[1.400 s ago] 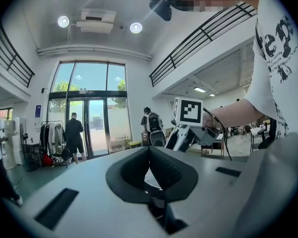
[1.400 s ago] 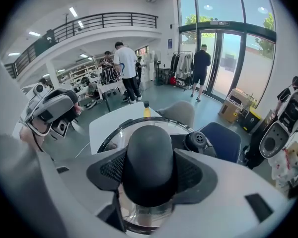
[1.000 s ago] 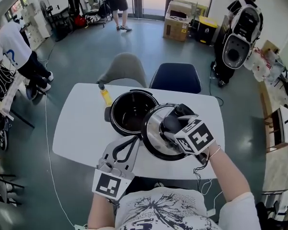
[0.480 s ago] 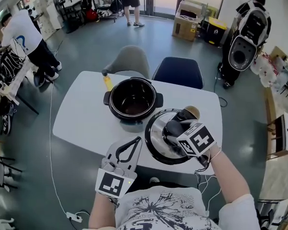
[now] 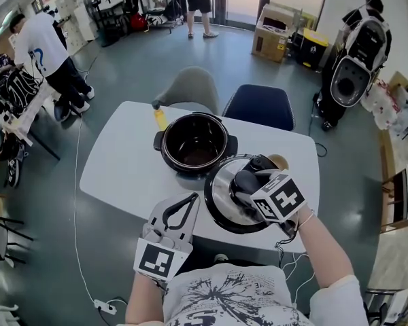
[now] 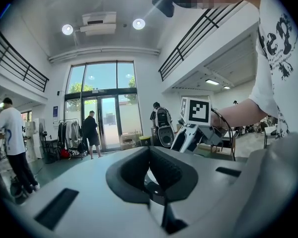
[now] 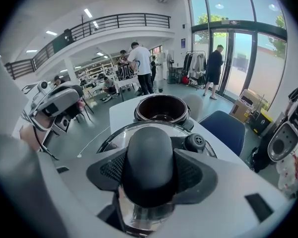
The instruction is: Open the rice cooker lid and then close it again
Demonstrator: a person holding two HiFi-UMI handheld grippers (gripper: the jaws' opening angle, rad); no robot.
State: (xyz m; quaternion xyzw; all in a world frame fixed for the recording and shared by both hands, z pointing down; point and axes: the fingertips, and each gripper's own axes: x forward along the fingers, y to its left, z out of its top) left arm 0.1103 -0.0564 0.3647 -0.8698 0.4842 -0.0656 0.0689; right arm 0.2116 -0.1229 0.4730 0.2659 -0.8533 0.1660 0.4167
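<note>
The right gripper (image 5: 248,182) is pinching the black knob (image 7: 150,150) on top of the lid (image 5: 219,197). Its two jaws are squeezing the knob from both sides. The lid is shiny and round, and it is off the cooker (image 5: 164,149). It is hanging low over the white table (image 5: 115,172), just beside the cooker, on the side close to the person. In the head view its far edge is covering a bit of the cooker's rim. I cannot tell if the lid is touching the table.

The cooker is standing open in the middle of the table, and it is looking dark inside.

The left gripper (image 5: 188,201) is pointing flat over the near edge of the table, just to the left of the lid. Its jaws are pressed together at the tips, with nothing in them.

A yellow thing (image 5: 160,119) is lying on the table by the far side of the cooker. A grey chair (image 5: 190,87) and a blue chair (image 5: 262,107) are standing behind the table.
</note>
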